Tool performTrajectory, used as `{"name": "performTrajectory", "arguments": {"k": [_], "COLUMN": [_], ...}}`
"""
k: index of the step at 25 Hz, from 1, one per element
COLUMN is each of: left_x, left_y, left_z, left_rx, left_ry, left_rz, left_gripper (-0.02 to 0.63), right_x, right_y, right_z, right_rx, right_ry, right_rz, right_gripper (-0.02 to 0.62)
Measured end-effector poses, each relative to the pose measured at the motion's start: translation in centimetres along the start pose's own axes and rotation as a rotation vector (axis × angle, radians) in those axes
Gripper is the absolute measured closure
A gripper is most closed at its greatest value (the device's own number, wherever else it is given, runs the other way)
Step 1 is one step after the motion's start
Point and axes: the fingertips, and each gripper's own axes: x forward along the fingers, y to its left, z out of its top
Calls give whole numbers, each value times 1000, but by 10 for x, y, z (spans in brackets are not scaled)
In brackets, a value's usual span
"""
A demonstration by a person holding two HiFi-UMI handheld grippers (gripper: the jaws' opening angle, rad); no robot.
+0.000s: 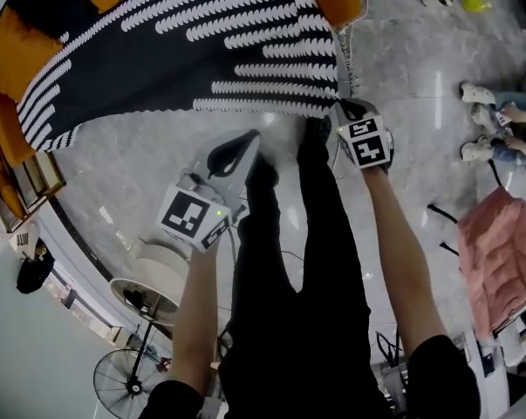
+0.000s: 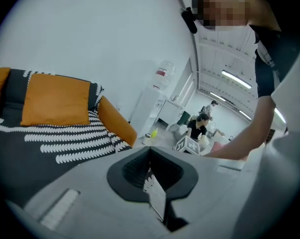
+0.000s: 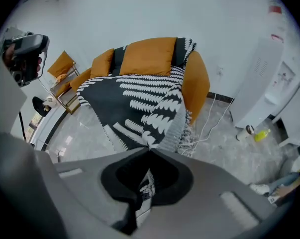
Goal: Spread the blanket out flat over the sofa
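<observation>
Your right gripper (image 3: 149,154) is pinching the black-and-white blanket (image 3: 135,103) by its edge, jaws closed on the cloth; the blanket is lying across the orange sofa (image 3: 149,56), fringe hanging beside the armrest.

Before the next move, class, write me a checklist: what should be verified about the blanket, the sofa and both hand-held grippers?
1. Right hand-held gripper clamped on the blanket corner: ok.
2. Left hand-held gripper holding the blanket: not ok; jaws together, off the fabric.
3. Blanket flat over the sofa: not ok; one side hangs off the seat toward the held corner.
4. Back cushions covered: not ok; orange shows.
5. Bystander clear of the sofa: ok.
</observation>
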Motion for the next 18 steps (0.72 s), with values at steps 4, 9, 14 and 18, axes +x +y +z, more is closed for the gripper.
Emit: {"name": "performTrajectory", "arguments": {"k": [4,9,14,18], "left_x": [25,32,50,105], "left_y": [7,15,23,48], "left_z": [-1,12,-7,-66], "left_rx": [-27,-27,2,77], "left_ry": [-20,-25,-40,-31], "left_rz": [68,86,42,-3], "left_gripper": [595,595,595,595], "right_x": [15,10,31,103], "right_y": [-14,-25,-37,-64], "right_z": [-28,-23,-44,-70], "right_rx": [23,24,-16,-39], "right_ry": [36,57,80,44], "right_rz": [62,67,33,18], "right_gripper": [588,588,588,588]}}
